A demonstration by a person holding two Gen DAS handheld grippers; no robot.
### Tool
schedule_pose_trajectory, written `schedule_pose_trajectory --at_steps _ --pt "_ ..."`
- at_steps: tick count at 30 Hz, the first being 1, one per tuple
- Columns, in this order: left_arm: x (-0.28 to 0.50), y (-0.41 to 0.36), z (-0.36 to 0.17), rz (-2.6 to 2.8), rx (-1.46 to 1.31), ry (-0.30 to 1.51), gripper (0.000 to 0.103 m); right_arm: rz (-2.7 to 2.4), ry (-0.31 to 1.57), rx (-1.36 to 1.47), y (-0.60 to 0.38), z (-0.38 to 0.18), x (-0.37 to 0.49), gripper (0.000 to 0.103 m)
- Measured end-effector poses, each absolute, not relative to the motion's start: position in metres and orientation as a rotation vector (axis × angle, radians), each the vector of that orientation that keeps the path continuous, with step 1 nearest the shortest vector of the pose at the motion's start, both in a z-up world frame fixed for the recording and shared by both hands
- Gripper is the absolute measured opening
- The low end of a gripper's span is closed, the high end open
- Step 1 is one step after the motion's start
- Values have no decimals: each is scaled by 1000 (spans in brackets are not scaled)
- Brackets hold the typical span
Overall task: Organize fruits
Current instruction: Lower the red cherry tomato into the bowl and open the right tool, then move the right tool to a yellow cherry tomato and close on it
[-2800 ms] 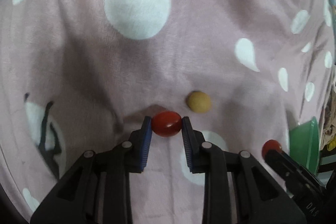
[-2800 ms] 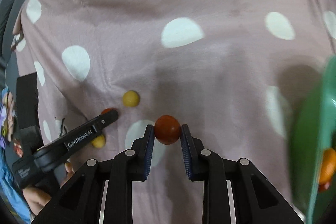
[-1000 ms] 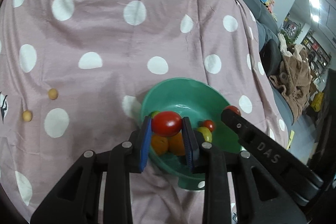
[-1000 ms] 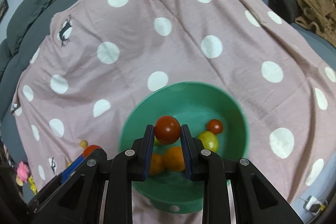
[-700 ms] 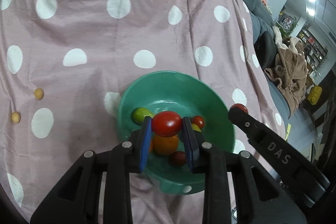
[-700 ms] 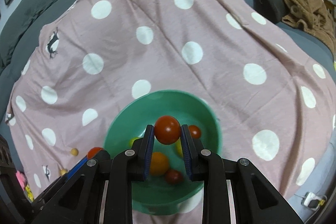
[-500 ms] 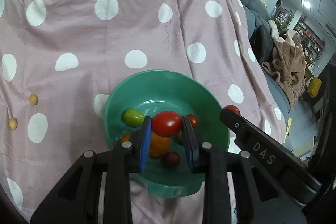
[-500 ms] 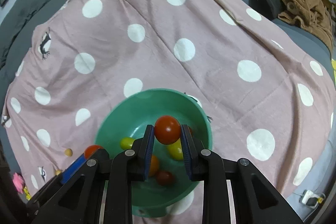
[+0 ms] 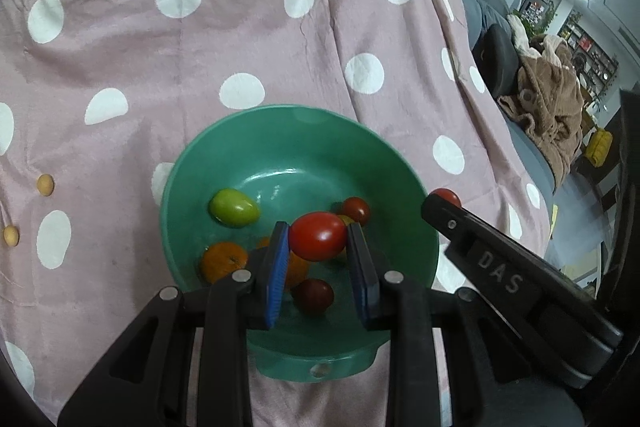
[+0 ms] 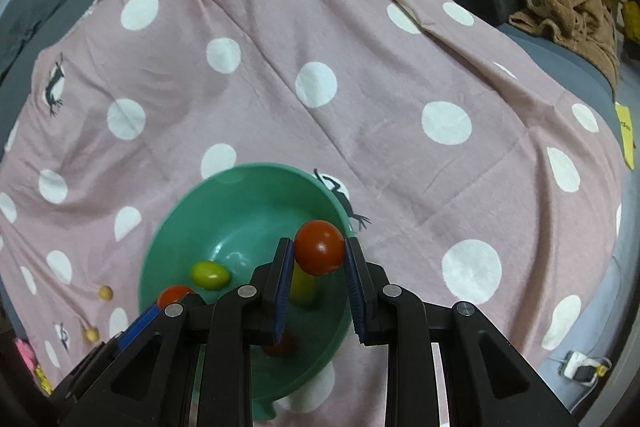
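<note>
Both grippers are over the green bowl (image 9: 416,187), each carrying a small fruit, so the step in hand is the drop-off. The left gripper (image 9: 319,247) has its fingers closed on an oval red tomato (image 9: 318,235), which hangs above the middle of the bowl, over the fruits already lying inside. The right gripper (image 10: 316,263) has its fingers closed on a round red tomato (image 10: 319,247); in its own view that fruit sits over the bowl's right-hand rim rather than over the centre, and in the left wrist view its tip shows just past the rim on the right side.

Inside the bowl lie a green fruit (image 9: 234,207), an orange one (image 9: 223,261), a dark red one (image 9: 313,295) and a small red one (image 9: 356,209); a yellow one (image 10: 304,285) shows beneath the right fingers. The bowl stands on a pink polka-dot cloth (image 9: 240,27) spread over a sofa. Two small yellow fruits (image 9: 45,184) remain on the cloth, well apart from the bowl on its left.

The next move, as I judge it, calls for the left fingers to part so the oval tomato falls among the others. The right gripper should first come inward over the bowl before letting go, or its tomato may strike the rim and roll off across the cloth. After that the two yellow fruits are left to fetch
</note>
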State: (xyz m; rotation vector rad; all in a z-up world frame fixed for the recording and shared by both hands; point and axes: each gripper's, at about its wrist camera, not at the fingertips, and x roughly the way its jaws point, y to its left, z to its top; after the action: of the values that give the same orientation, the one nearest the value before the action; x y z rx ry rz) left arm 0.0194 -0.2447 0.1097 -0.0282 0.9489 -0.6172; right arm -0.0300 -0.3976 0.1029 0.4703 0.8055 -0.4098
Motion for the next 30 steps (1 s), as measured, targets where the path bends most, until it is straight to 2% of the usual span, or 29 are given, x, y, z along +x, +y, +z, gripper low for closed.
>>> schedule_pose_trajectory --at_steps 11,15,17,18,20,30 --pt "22 -247 102 -639 -41 972 29 -377 845 508 -400 91 -25 28" --pt "17 -234 105 -652 -67 955 49 -390 851 523 -400 92 -24 30" --pt "13 -226 110 -672 -82 945 53 -397 824 497 -396 97 -25 39" --pt "12 -222 113 -677 -84 944 55 -398 814 483 -393 100 -26 46" --pt "10 -209 122 -670 -80 929 56 -398 798 477 -389 103 -26 51" --pt "34 -76 179 -407 -86 815 57 -303 675 417 -330 136 -21 51"
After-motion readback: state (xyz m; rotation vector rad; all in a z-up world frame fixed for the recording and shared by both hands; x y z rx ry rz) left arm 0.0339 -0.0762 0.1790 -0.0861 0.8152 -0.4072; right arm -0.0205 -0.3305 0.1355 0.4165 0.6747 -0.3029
